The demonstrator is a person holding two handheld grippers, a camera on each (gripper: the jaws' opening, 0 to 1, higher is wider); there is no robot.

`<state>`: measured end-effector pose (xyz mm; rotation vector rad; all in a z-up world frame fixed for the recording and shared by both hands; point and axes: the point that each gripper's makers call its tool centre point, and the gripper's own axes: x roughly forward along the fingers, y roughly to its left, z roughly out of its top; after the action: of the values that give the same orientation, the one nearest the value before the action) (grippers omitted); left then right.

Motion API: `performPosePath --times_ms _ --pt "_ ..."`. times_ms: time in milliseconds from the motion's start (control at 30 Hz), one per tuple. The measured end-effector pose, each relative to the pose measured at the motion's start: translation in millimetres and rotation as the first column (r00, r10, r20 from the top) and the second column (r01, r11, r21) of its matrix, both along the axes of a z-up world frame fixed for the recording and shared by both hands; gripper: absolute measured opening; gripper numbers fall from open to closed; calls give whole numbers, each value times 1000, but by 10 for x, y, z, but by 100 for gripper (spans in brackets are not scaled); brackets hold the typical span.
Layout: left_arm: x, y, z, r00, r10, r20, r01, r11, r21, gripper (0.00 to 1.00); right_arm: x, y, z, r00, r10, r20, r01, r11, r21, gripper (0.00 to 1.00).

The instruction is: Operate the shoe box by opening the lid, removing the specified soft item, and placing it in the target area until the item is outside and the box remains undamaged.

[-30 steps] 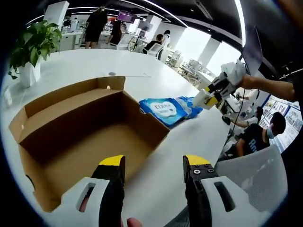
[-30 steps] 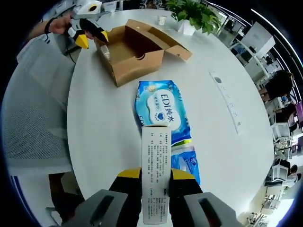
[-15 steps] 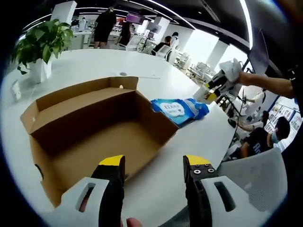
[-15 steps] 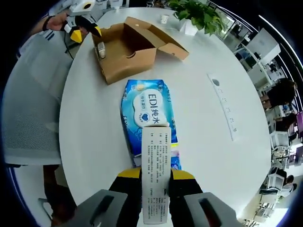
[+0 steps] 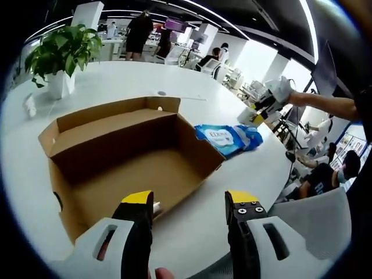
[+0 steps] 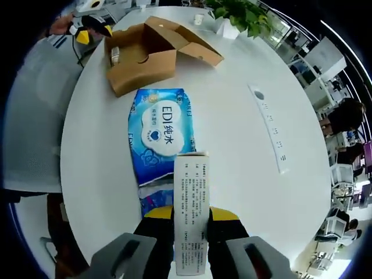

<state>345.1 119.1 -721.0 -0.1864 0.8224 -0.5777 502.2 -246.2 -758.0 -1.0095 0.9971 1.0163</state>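
The brown cardboard shoe box (image 5: pixel 128 157) stands open on the white table, its lid flap folded back. Something small and white (image 5: pixel 156 206) lies inside near its front wall. My left gripper (image 5: pixel 190 200) is open just before the box's near edge, with nothing between its jaws. A blue wipes pack (image 5: pixel 226 136) lies flat on the table outside the box, close to one corner. In the right gripper view the pack (image 6: pixel 160 131) is just ahead of my right gripper (image 6: pixel 192 212), which is shut on a white printed strip (image 6: pixel 192 192). Whether the strip joins the pack I cannot tell.
A potted plant (image 5: pixel 61 52) stands at the far side of the round white table (image 6: pixel 232 116). A white power strip (image 6: pixel 268 125) lies flat right of the pack. Chairs and a seated person are past the table's edge. The box (image 6: pixel 145 55) and left gripper (image 6: pixel 87 29) sit far off.
Both views have shifted with the hands. The right gripper has kept the white strip and drifted to the right of the pack. Box and pack lie where they were.
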Motion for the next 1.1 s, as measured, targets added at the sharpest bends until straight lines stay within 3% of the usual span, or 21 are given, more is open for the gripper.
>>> performPosePath --times_ms 533,1100 --pt "-67 92 81 998 62 9 -62 998 26 51 336 -140 -294 999 44 -5 -44 998 -40 17" --pt "-110 199 111 995 99 11 -99 994 37 51 402 -172 -554 997 68 -45 -71 995 -74 18"
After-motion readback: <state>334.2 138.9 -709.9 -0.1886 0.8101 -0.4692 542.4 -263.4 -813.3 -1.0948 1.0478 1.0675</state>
